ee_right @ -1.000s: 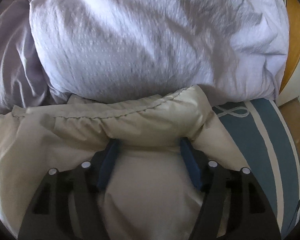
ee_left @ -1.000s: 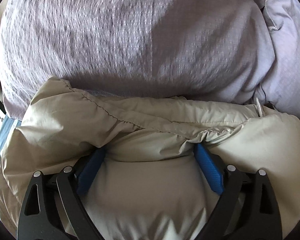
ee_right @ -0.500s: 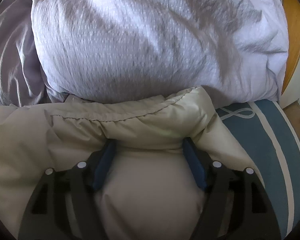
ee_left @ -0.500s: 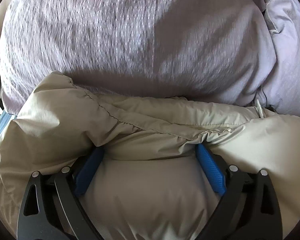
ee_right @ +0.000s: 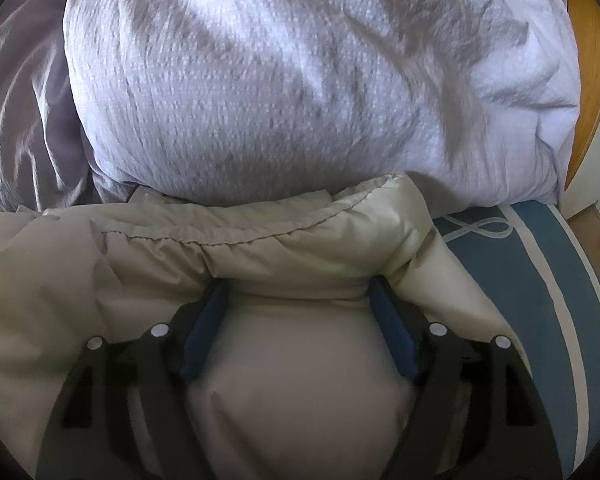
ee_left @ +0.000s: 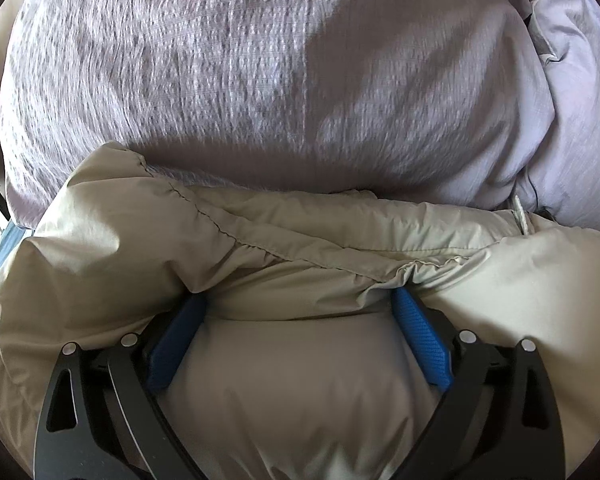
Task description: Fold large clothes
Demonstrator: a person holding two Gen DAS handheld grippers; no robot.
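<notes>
A puffy beige jacket (ee_left: 100,260) lies on the bed, its stitched edge pushed up against a lilac pillow (ee_left: 220,80). In the left wrist view my left gripper (ee_left: 298,298) holds a thick bulge of the jacket between its blue pads (ee_left: 420,332), and the tips are buried under a fold. My right gripper (ee_right: 297,283) has the jacket (ee_right: 60,280) at its corner near the same kind of pillow (ee_right: 300,80). Its jaws are opening, and the padding still fills the gap and touches both pads (ee_right: 396,336).
A blue sheet with white stripes (ee_right: 520,280) shows to the right of the jacket. An orange wooden headboard (ee_right: 592,60) rises at the far right. More crumpled lilac bedding (ee_left: 580,100) lies beside the pillow, and darker bedding (ee_right: 12,120) lies at the left.
The right gripper's jaws have spread a little around the jacket bulge. Both views have crept slightly closer to the pillows. The left grip looks the same.
</notes>
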